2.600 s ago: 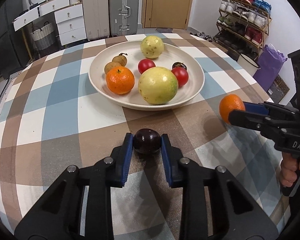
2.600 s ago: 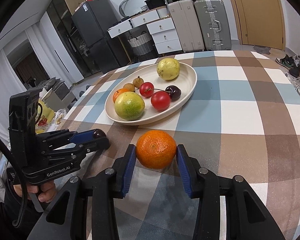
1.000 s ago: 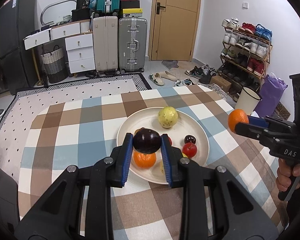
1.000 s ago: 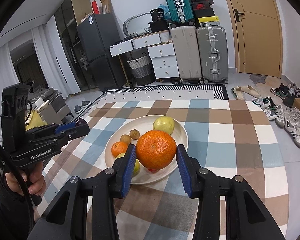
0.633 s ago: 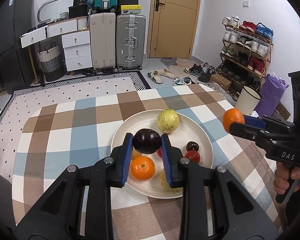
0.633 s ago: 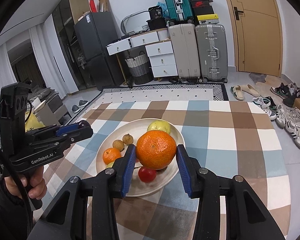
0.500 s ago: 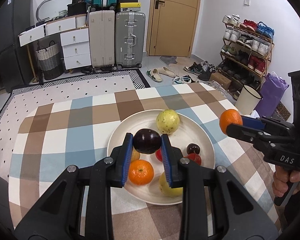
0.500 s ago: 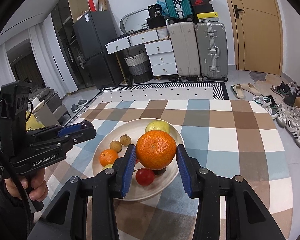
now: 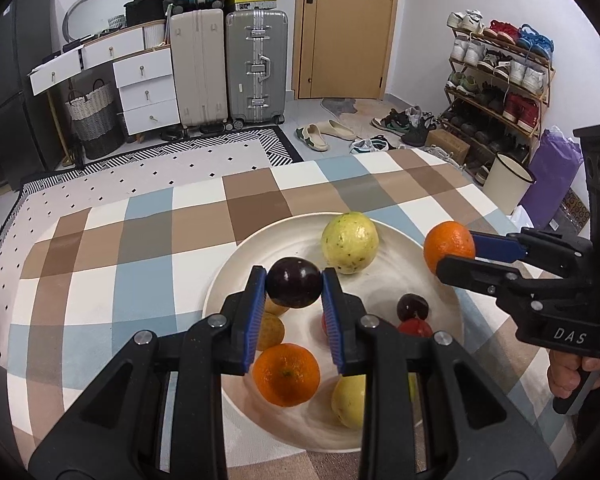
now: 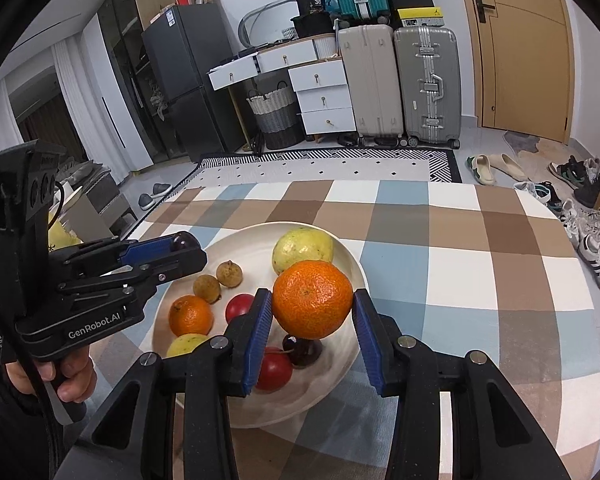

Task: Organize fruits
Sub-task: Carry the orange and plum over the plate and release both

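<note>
Where the checked cloth covers the worktop (image 9: 148,240), a wide cream plate (image 9: 236,276) resting on it; held above that plate, both tools, each pinching a fruit. Left tool (image 9: 294,290) clamped on a dark plum (image 9: 294,288), blue pads pressed to its sides, poised over the plate's left half; right tool (image 10: 312,308) clamped on a large orange (image 10: 312,300), poised over the plate's right half, near the rim. In the plate, from largest down: a yellow-green guava (image 9: 350,243) at the far side; a second pale guava (image 9: 350,400) at the near side, partly hidden behind the left tool; a smaller orange (image 9: 286,374) near the front left; two red tomatoes (image 10: 240,307) near the middle; two brown longans (image 10: 229,273) touching each other at the left; a dark cherry (image 9: 412,307) just beside a tomato.
</note>
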Motion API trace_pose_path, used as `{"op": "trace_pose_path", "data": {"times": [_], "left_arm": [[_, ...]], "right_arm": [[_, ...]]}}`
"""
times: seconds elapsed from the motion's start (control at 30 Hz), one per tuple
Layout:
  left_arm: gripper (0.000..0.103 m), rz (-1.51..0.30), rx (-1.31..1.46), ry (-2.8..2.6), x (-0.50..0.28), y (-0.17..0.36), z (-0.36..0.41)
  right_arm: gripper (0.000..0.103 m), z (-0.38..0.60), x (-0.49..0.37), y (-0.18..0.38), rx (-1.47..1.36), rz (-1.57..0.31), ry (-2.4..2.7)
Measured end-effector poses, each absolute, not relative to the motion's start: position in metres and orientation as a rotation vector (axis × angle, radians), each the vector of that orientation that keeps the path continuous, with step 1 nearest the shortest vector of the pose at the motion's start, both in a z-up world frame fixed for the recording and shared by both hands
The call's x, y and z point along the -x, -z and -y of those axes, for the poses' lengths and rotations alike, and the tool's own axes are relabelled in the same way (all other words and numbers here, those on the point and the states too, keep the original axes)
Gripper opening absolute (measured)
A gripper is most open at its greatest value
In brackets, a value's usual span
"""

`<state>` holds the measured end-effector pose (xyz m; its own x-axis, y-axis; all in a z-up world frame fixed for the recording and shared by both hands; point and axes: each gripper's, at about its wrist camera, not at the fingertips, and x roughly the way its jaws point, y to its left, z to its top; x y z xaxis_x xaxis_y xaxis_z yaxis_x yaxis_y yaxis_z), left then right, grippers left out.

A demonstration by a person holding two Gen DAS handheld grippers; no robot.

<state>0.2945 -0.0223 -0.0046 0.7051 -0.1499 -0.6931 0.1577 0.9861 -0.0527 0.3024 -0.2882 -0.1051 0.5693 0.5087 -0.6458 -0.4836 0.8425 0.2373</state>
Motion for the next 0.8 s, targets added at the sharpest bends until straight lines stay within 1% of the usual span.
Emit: {"op": "trace_pose_path", "data": {"times": [0.5,0.8], "left_arm": [[0.025,-0.825,-0.035,0.180,-0.322,0.040,0.038],[0.025,-0.828,-0.059,0.184,-0.328,0.045,0.045]], "right_arm": [[0.041,0.265,-0.327,0.132,-0.021,-0.833,-0.579],[0.042,0.259,-0.331,0.141,0.000,-0.853,-0.557]]}}
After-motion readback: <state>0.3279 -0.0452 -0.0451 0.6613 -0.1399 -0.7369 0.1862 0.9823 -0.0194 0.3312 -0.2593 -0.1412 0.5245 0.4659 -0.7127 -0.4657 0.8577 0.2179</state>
